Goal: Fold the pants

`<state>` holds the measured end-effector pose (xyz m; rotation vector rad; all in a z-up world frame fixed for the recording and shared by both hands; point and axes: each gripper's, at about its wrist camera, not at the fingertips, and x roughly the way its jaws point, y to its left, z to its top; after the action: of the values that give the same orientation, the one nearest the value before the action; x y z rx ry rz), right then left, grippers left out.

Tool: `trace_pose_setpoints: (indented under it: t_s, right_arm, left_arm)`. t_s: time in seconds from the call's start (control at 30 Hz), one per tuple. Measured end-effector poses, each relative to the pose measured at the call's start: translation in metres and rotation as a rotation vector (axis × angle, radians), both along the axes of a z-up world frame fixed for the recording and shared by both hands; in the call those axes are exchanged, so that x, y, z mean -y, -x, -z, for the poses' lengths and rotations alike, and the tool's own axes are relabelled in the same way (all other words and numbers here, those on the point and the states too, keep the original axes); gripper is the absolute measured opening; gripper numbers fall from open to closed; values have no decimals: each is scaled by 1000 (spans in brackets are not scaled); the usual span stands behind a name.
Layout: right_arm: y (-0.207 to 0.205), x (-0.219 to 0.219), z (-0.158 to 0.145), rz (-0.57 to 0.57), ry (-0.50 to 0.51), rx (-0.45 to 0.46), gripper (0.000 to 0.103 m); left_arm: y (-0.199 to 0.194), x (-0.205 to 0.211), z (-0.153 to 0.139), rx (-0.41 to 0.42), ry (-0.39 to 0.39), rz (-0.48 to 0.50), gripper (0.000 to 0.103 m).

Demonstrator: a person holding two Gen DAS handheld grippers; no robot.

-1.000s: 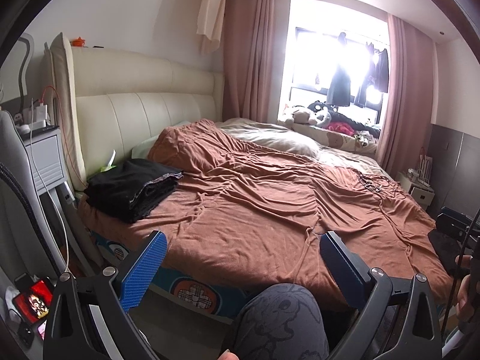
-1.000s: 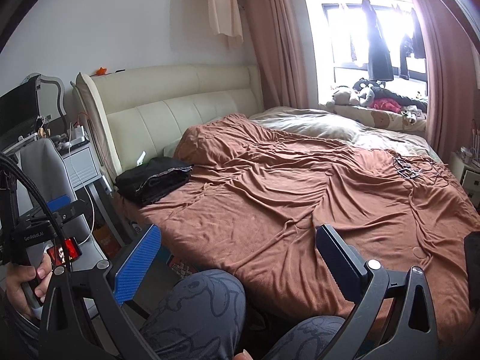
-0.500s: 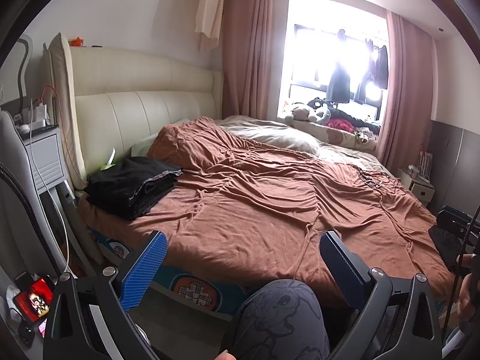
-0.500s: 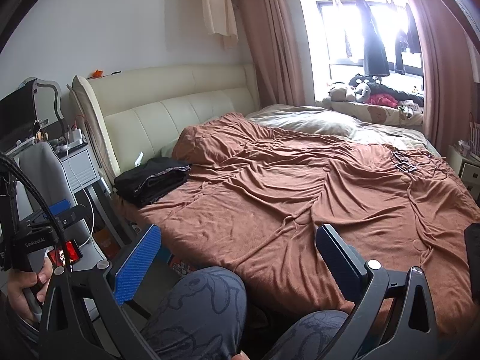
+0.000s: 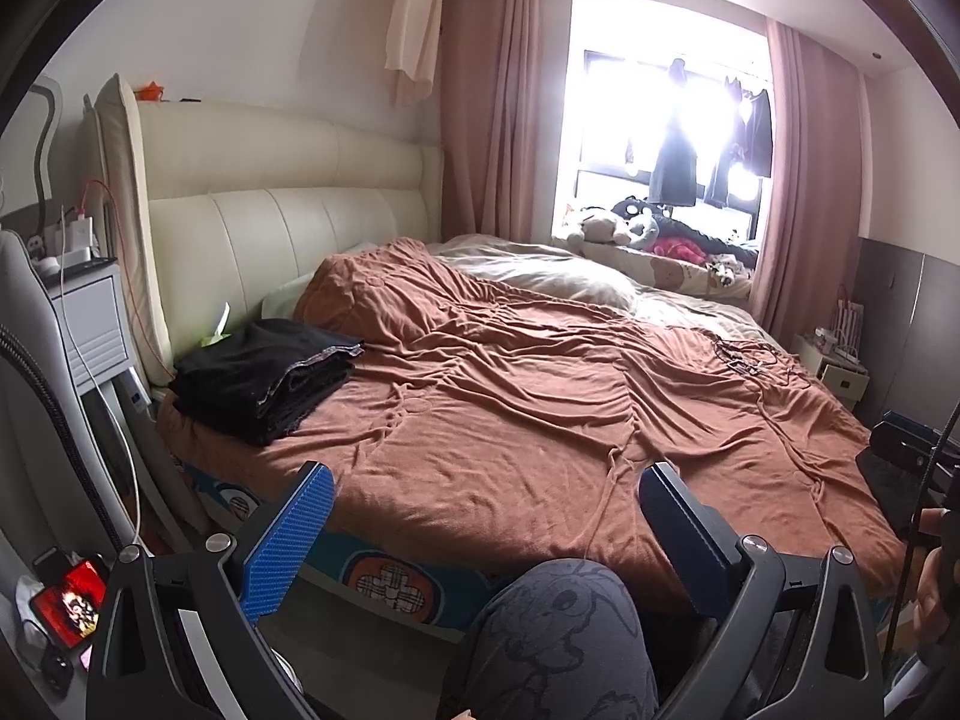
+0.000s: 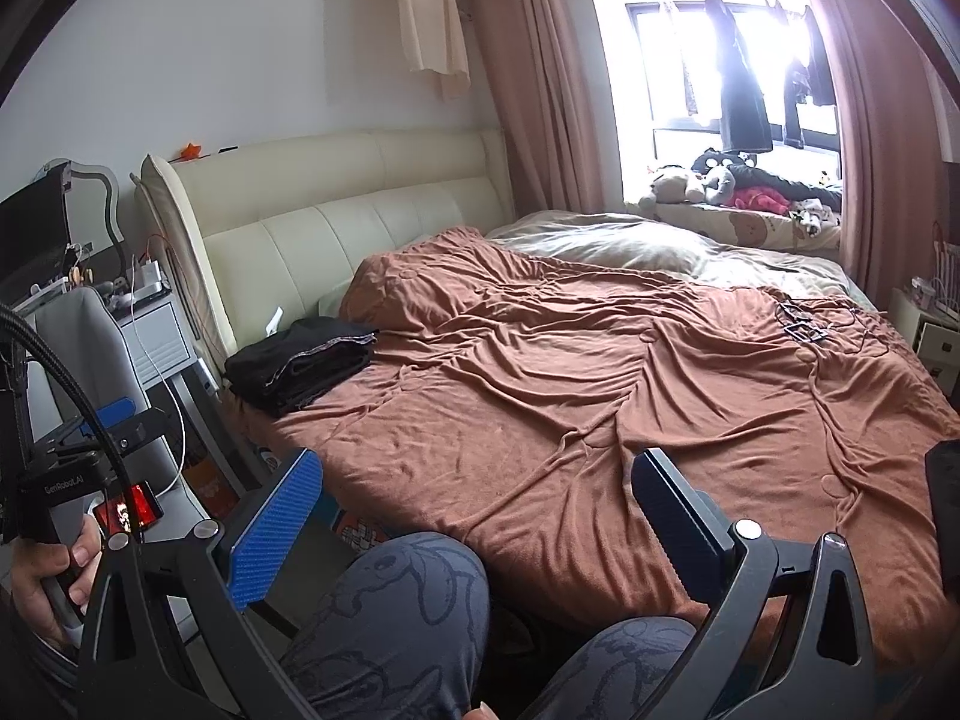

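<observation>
A folded pile of black pants point(image 5: 264, 378) lies on the near left corner of the bed, by the headboard; it also shows in the right wrist view point(image 6: 300, 369). My left gripper point(image 5: 486, 531) is open and empty, held off the bed's near edge above a knee. My right gripper point(image 6: 474, 519) is open and empty too, also off the near edge. Both are well short of the pants. A dark cloth edge point(image 6: 942, 516) shows at the far right of the right wrist view; what it is I cannot tell.
A rumpled brown cover point(image 5: 540, 408) spreads over the bed, with a beige pillow point(image 5: 540, 279) behind. Cables point(image 5: 750, 360) lie at its far right. A bedside cabinet point(image 5: 90, 324) and a grey chair point(image 6: 78, 348) stand left. The person's knees point(image 6: 408, 618) are below the grippers.
Both views have shifted slightly, the bed sitting a little lower in the frames. Both grippers stay open and the black pants have not moved.
</observation>
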<state>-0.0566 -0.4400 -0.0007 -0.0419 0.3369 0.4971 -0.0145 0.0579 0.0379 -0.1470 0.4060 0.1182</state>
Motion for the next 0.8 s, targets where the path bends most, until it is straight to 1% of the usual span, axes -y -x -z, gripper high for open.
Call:
trace_pose_setpoints:
  t_s: [0.8]
  right_arm:
    - [11,11,2,19,-11,4,103]
  left_arm:
    - [12,8,-3,20,-23,11,103]
